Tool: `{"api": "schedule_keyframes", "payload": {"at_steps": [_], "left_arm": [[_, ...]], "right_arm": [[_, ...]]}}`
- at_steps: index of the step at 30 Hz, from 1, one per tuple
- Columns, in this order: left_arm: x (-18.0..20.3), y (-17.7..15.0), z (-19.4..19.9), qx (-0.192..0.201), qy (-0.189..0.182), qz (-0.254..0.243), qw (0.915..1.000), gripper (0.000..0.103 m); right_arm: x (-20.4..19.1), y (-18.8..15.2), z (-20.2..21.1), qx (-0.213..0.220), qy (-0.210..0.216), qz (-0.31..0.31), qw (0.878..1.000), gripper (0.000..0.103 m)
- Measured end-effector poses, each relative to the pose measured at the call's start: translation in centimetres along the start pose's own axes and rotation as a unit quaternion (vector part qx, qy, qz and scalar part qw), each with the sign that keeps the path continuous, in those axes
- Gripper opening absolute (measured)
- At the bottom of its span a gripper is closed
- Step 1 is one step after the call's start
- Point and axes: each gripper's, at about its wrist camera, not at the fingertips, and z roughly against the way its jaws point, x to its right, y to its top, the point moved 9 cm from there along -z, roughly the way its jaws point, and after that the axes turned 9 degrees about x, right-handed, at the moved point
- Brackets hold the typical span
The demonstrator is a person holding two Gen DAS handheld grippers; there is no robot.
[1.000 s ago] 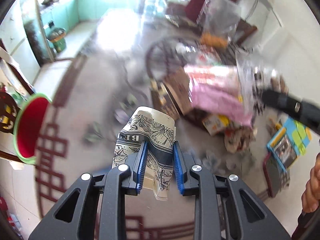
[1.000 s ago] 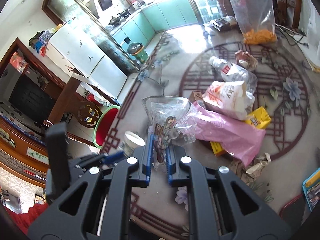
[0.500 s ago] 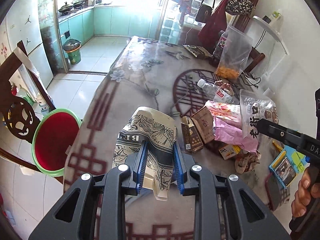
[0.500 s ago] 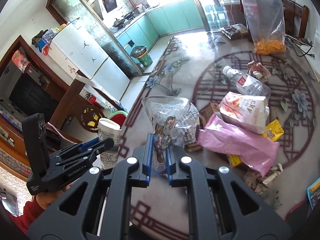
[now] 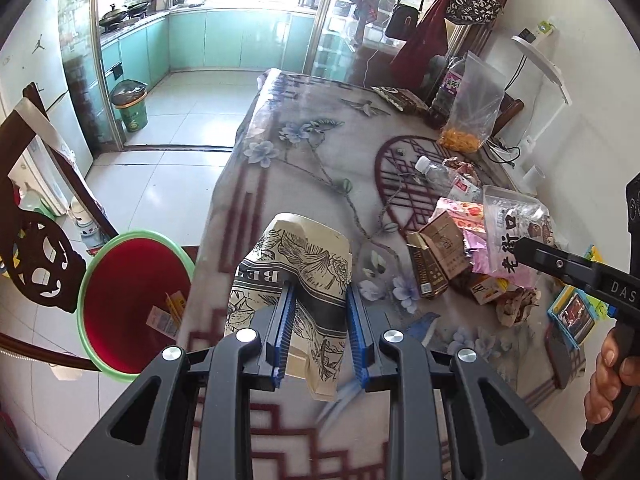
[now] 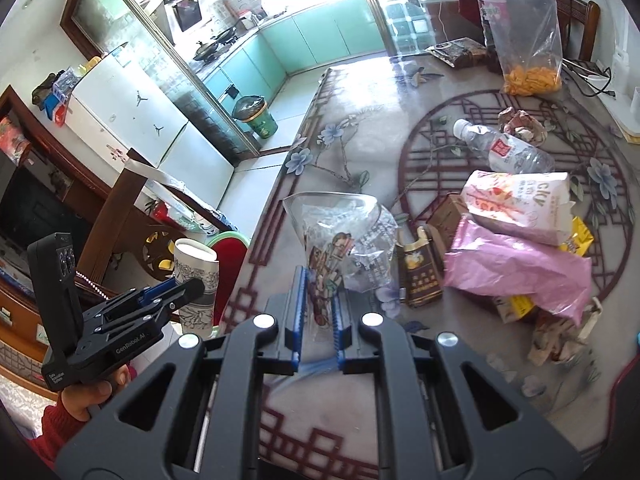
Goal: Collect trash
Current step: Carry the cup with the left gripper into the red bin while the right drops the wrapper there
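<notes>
Beside the table (image 5: 280, 168), red bin (image 5: 132, 300) holds wrappers — left tool (image 5: 320, 312) clamps paper cup (image 5: 296, 272), right tool (image 6: 318, 300) plastic bag (image 6: 340, 236).

The paper cup (image 5: 298, 276) is matt, printed with inked flowers. The plastic bag (image 6: 344, 236) is clear, crinkled and glossy. At two o'clock from it, the pink bag (image 6: 520, 268) shines softly.

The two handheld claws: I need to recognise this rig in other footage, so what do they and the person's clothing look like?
Both the left claw and the right claw have matte black angular bodies with cut-out openings, silver round screws and ridged blue pads. White lettering marks their sides, and the left one carries a black phone-like block at the back. A red sleeve covers the left wrist.
</notes>
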Motion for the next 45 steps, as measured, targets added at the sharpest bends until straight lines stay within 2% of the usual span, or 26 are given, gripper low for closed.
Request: {"api": "schedule_keyframes", "payload": {"at_steps": [9,18,24,29,36,41,42,44,45], "left_arm": [[-5.2,0.1,-0.4,-0.007,0.005,0.009,0.9999,0.023],[-12.4,0.1,0.1,-0.004,0.045,0.043,0.9981,0.023],[-17.7,-0.4,0.8,-0.002,0.083,0.080,0.9933,0.023],[-21.6,-1.1,1.1,-0.006,0.114,0.101,0.9883,0.023],[-24.4,-1.9,-0.3,-0.023,0.125,0.115,0.9852,0.024],[-25.2,-1.3,-1.2,-0.026,0.124,0.121,0.9845,0.024],[-25.2,-1.2,-1.2,-0.026,0.124,0.121,0.9845,0.024],[-25.2,-0.6,-1.3,-0.022,0.124,0.119,0.9849,0.025],[-25.3,-0.3,-1.2,-0.019,0.127,0.119,0.9846,0.036]], "right_arm": [[-4.3,-0.2,-2.4,-0.002,-0.006,0.006,1.000,0.012],[-9.3,-0.4,-5.7,-0.016,0.018,0.035,0.999,0.012],[-14.1,-1.0,-8.5,-0.040,0.054,0.070,0.995,0.012],[-17.2,-2.8,-11.5,-0.082,0.084,0.095,0.989,0.012],[-20.1,-5.4,-15.7,-0.139,0.106,0.112,0.978,0.012],[-21.8,-5.8,-17.2,-0.148,0.116,0.126,0.974,0.013],[-22.0,-5.7,-17.4,-0.148,0.119,0.126,0.974,0.014],[-22.1,-5.1,-17.7,-0.142,0.122,0.120,0.975,0.029],[-22.0,-4.8,-17.8,-0.137,0.119,0.114,0.977,0.044]]}}
